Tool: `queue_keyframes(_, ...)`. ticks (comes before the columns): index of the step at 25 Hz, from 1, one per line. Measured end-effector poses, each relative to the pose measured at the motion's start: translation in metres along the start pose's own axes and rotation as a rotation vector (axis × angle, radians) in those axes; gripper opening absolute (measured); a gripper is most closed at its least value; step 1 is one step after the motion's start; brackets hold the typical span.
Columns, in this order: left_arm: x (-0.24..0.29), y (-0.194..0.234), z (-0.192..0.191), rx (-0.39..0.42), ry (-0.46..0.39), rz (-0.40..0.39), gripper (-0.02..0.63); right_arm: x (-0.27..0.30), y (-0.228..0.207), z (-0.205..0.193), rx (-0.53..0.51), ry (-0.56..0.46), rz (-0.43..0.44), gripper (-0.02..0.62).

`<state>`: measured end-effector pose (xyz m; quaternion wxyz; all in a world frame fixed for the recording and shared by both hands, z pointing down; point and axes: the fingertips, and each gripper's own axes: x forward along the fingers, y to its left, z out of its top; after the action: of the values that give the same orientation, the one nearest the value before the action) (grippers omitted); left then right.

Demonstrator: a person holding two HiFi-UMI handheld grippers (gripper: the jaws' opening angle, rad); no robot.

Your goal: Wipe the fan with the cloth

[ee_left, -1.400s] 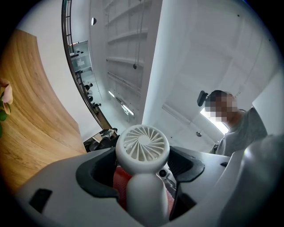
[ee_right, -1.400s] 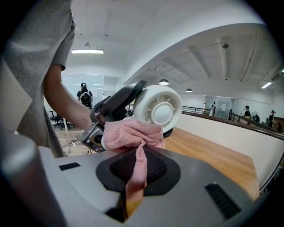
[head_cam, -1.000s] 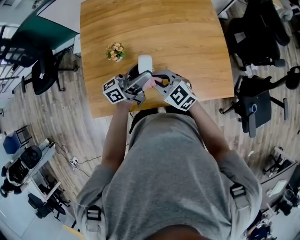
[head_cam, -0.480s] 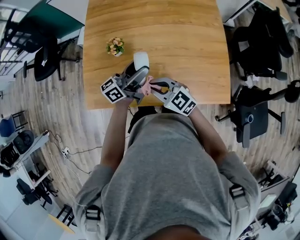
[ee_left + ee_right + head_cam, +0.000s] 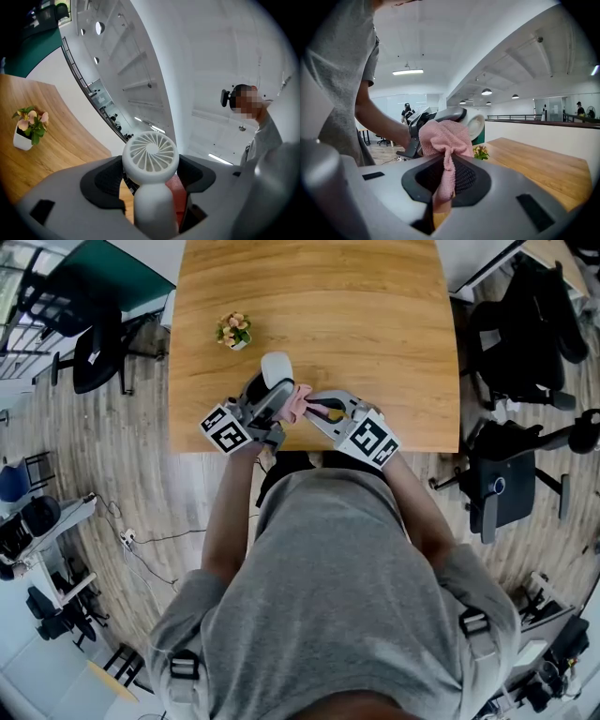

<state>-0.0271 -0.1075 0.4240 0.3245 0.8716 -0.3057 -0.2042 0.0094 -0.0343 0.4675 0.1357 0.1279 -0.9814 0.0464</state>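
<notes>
1. found the left gripper (image 5: 151,180) closed on the white stem of the fan (image 5: 150,152), jaws pressed to both sides, round grille head standing clear above them.
2. placed the fan, in the head view, just right of the flower pot (image 5: 233,332) and nearer the person than it, held up off the table (image 5: 356,315).
3. found the right gripper (image 5: 445,178) almost fully closed, pinching only a narrow tail of the pink cloth (image 5: 445,138); most of the cloth bunched loose above the jaws.
4. placed the cloth further right of the flower pot, just beside the fan head on the side away from the pot. cannot tell whether touching the fan or only the left gripper's body.
5. judged step: cloth brought up to the fan head, wiping at most barely under way.
6. risks, as judged:
   - thin pinch on the cloth; could pull free if dragged hard over the grille ribs.
   - loose weave could snag in the grille slots.
   - sideways push on the head could twist the round stem in the left jaws.
   - could end up rubbing the left gripper's body, not the fan.
   - a wide stroke toward the flower pot could tip it.
</notes>
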Motion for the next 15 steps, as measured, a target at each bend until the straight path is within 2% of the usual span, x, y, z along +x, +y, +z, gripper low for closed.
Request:
queue_keyframes(4, -0.013, 0.001, -0.004, 0.021, 0.007, 0.039, 0.368, -0.016, -0.013, -0.009, 0.014, 0.005, -0.042, 0.037)
queue_keyframes(9, -0.025, 0.003, -0.002, 0.022, -0.03, 0.083, 0.368, -0.031, -0.028, -0.025, -0.015, 0.061, -0.092, 0.037)
queue_keyframes(15, -0.032, 0.003, -0.017, 0.051, 0.004, 0.119, 0.368, -0.053, -0.04, -0.047, 0.014, 0.084, -0.142, 0.035)
